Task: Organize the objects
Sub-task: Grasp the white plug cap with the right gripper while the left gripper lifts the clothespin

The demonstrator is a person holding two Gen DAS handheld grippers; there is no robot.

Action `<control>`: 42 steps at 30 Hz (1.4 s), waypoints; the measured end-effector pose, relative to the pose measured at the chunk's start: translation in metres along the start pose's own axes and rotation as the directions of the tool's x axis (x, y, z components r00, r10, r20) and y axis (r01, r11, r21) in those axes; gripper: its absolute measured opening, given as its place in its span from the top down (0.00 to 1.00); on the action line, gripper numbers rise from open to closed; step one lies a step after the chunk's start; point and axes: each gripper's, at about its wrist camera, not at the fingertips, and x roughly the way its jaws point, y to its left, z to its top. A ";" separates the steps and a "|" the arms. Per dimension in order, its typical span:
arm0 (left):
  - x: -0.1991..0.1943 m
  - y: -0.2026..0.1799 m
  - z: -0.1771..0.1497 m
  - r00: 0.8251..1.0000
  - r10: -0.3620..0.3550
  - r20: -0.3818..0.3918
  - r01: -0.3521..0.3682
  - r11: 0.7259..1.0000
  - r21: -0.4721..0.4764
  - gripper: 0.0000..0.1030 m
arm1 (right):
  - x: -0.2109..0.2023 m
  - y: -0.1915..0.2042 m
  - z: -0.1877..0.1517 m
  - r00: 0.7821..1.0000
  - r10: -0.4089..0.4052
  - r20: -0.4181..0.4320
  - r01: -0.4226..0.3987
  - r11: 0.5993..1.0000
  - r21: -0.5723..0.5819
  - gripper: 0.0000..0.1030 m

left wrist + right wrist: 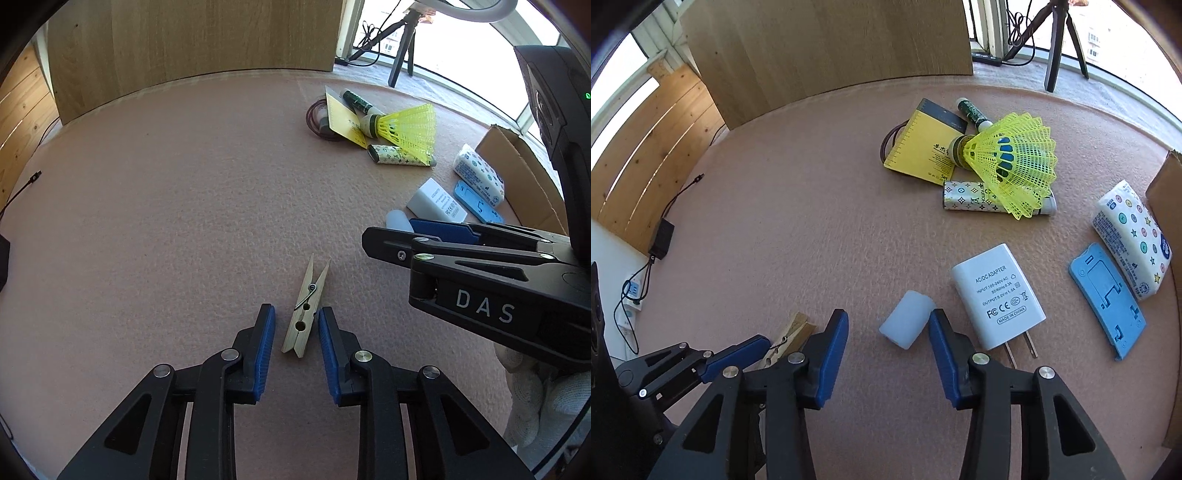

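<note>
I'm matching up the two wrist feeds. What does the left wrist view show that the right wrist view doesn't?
Only the left wrist view shows the whole clothespin between the left hand-held gripper and a gloved hand. Only the right wrist view shows the adapter's prongs and the wall socket. Both show the shuttlecock, adapter and white cylinder.

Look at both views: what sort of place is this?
Probably a home recording corner by a window: a felt-covered table with household odds like a shuttlecock and charger, plus a tripod on the sill.
</note>
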 end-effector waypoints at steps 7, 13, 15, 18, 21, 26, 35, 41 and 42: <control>0.005 -0.007 0.003 1.000 0.018 0.016 -0.018 1.000 0.011 0.47 | 0.000 0.002 -0.001 0.998 -0.066 0.013 0.067 0.994 -0.081 0.81; 0.009 -0.006 0.008 0.997 0.058 0.047 -0.058 0.998 0.008 0.74 | -0.005 -0.005 -0.002 0.999 -0.038 0.012 0.039 0.997 -0.070 0.86; 0.008 0.002 0.010 0.998 0.046 0.042 -0.045 0.999 -0.029 0.87 | -0.008 -0.006 -0.003 1.000 -0.025 0.012 0.026 0.998 -0.063 0.89; 0.008 0.011 0.011 0.999 0.018 0.034 -0.016 0.998 -0.061 0.87 | -0.013 -0.008 -0.005 1.000 -0.003 0.016 0.004 0.999 -0.048 0.89; 0.004 0.016 0.007 1.000 0.013 0.028 -0.011 0.997 -0.078 0.87 | -0.021 -0.009 -0.007 1.000 0.012 0.025 -0.011 0.999 -0.043 0.89; -0.007 0.020 0.005 0.999 0.011 0.040 -0.007 0.995 -0.099 0.87 | -0.040 -0.014 -0.013 0.998 0.045 0.050 -0.044 0.999 -0.029 0.89; -0.036 -0.010 0.020 0.995 -0.029 0.098 0.035 0.998 -0.058 0.87 | -0.094 -0.046 -0.028 0.989 0.054 0.135 -0.060 0.998 0.037 0.89; -0.051 -0.049 0.036 0.988 -0.081 0.135 0.081 0.997 0.006 0.87 | -0.135 -0.083 -0.037 0.979 0.002 0.205 -0.021 0.995 0.093 0.89; -0.053 -0.057 0.039 0.986 -0.092 0.140 0.091 0.996 0.017 0.87 | -0.142 -0.089 -0.039 0.977 -0.009 0.215 -0.014 0.995 0.103 0.89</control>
